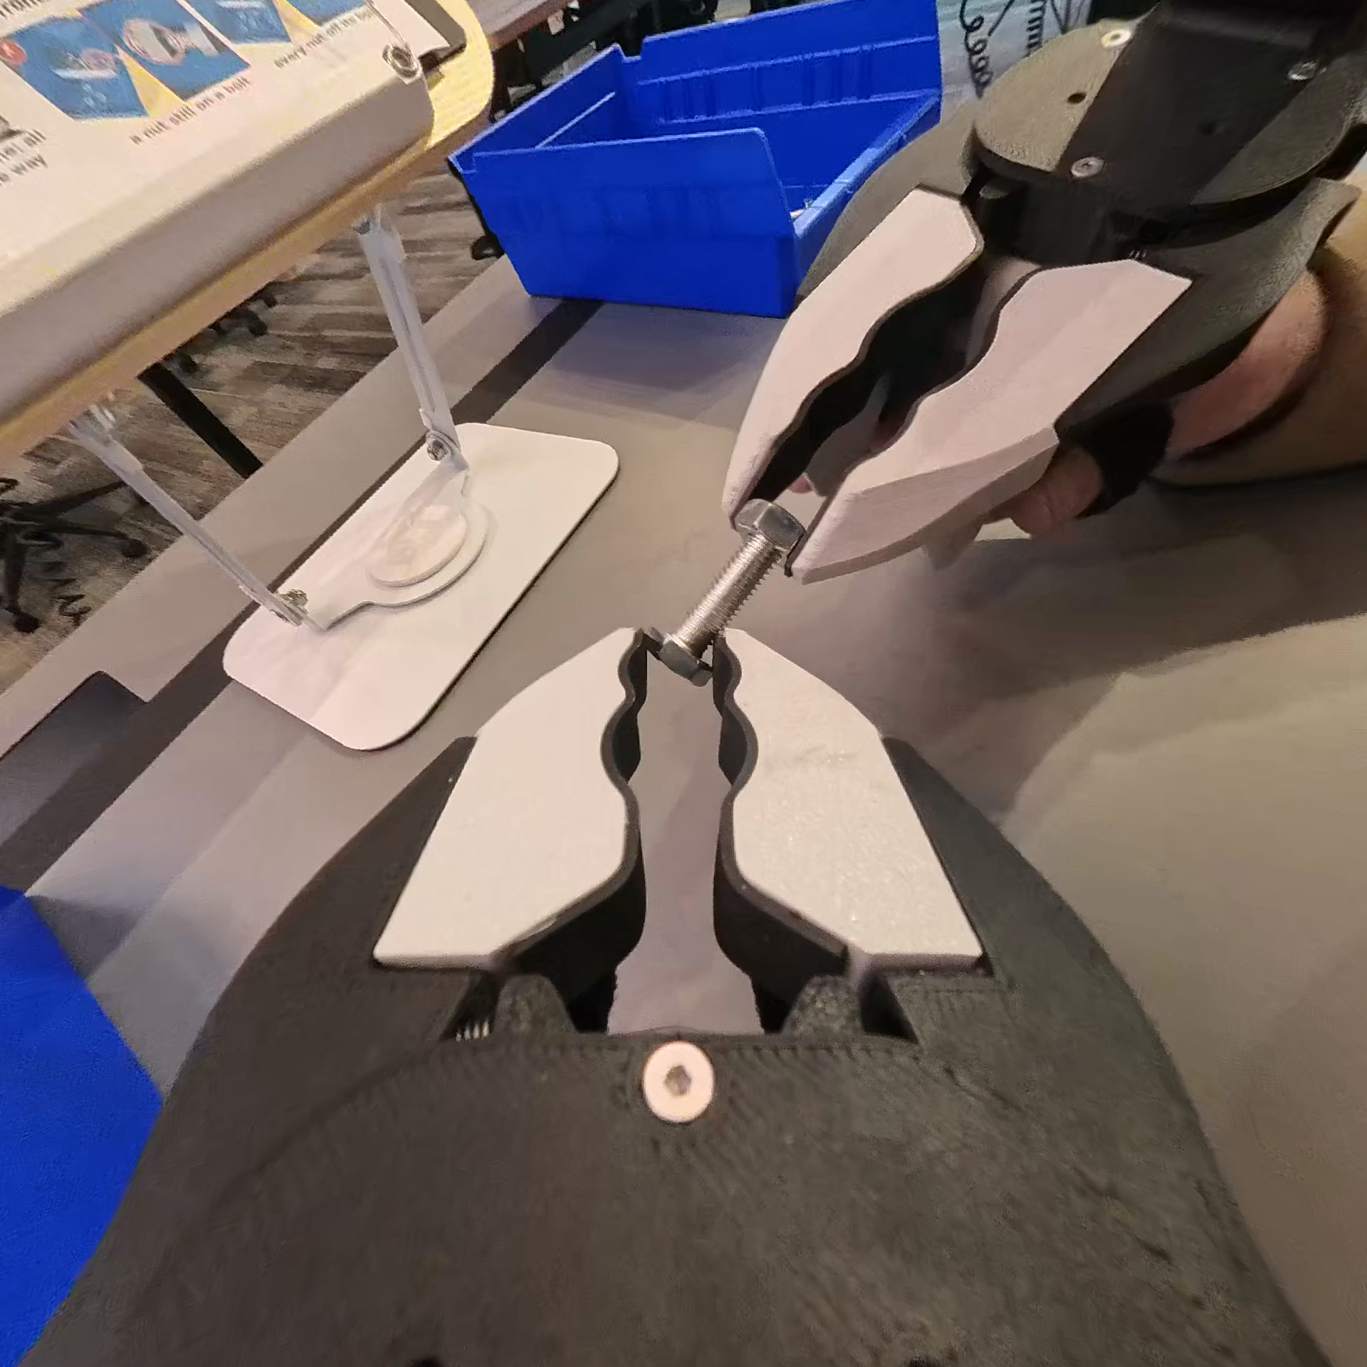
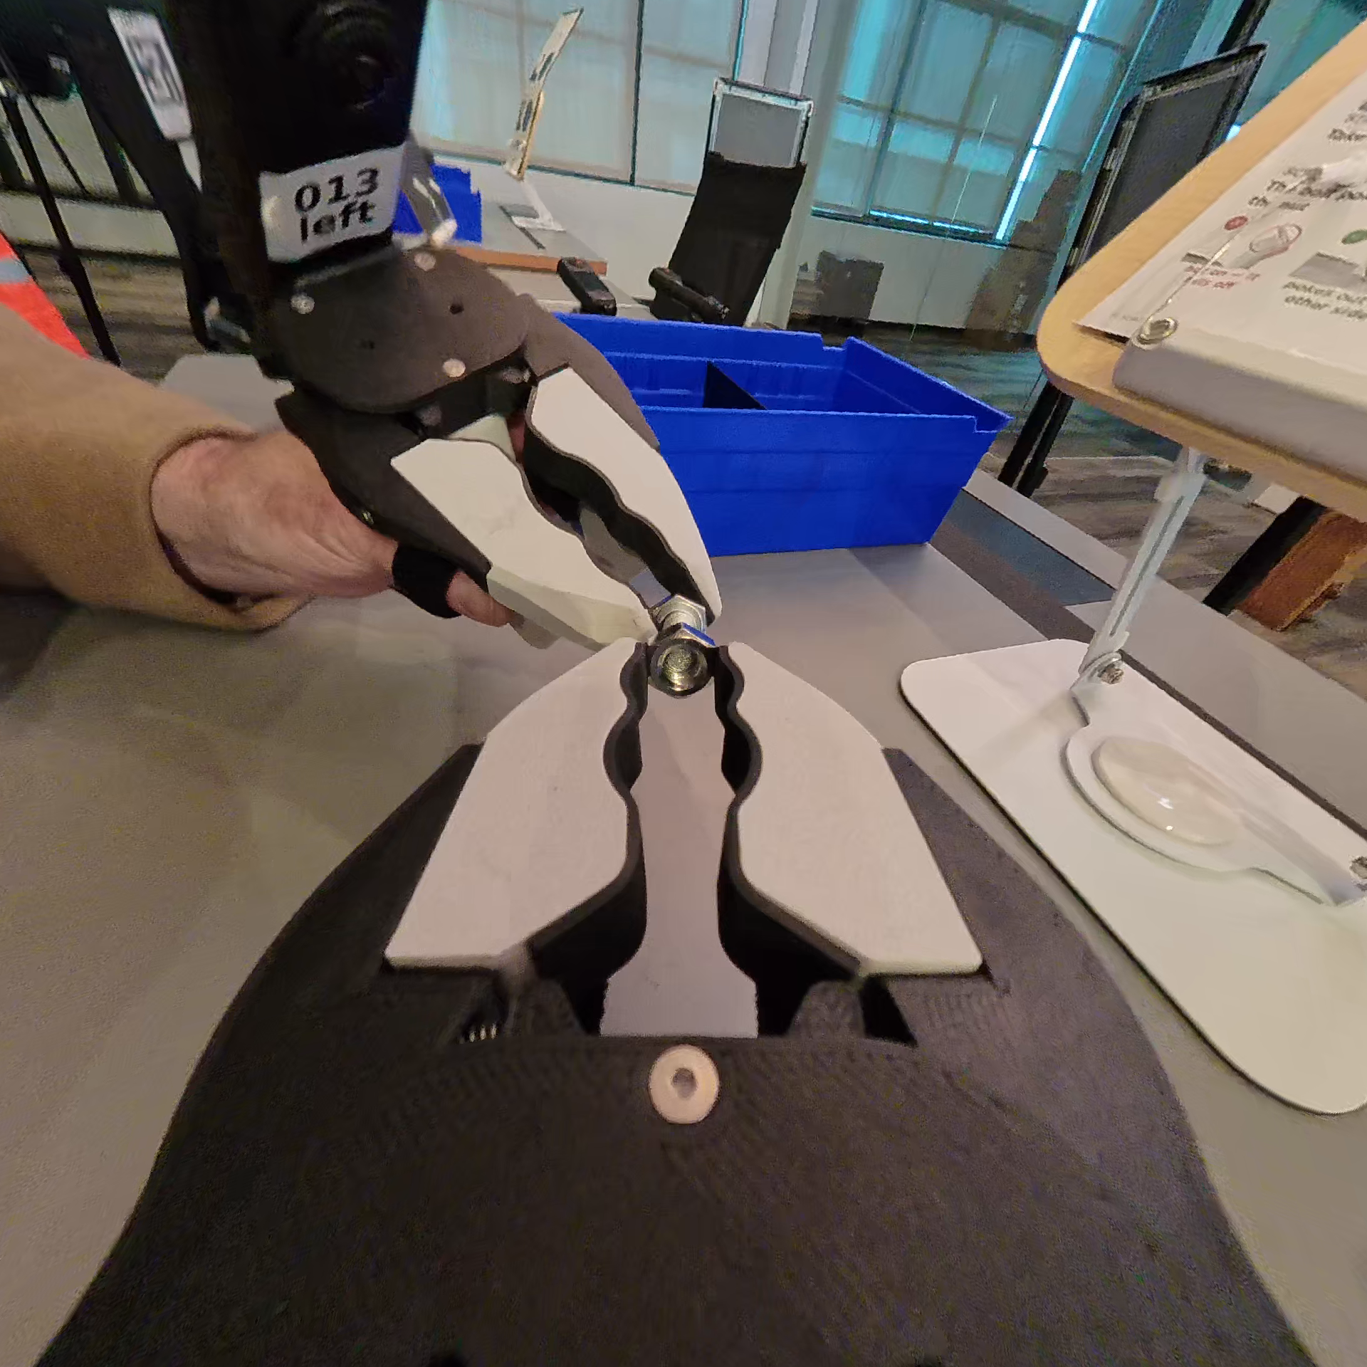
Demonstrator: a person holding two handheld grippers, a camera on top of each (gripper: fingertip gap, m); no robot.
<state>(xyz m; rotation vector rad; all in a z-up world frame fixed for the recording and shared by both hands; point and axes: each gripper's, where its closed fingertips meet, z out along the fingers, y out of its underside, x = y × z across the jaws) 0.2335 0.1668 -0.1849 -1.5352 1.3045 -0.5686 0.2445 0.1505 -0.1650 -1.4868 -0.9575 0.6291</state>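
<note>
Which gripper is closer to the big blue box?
Right. The right gripper, holding the bolt's head, sits nearer the blue box; the left gripper, clamped on the nut, sits farther back.

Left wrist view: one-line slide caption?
Left tool grips nut on a bolt; right tool grips its head.

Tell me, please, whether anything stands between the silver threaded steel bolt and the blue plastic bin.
Nothing visible does: only bare grey tabletop lies between the silver threaded steel bolt, clamped by left hand-held gripper and right hand-held gripper, and the blue plastic bin.
</note>
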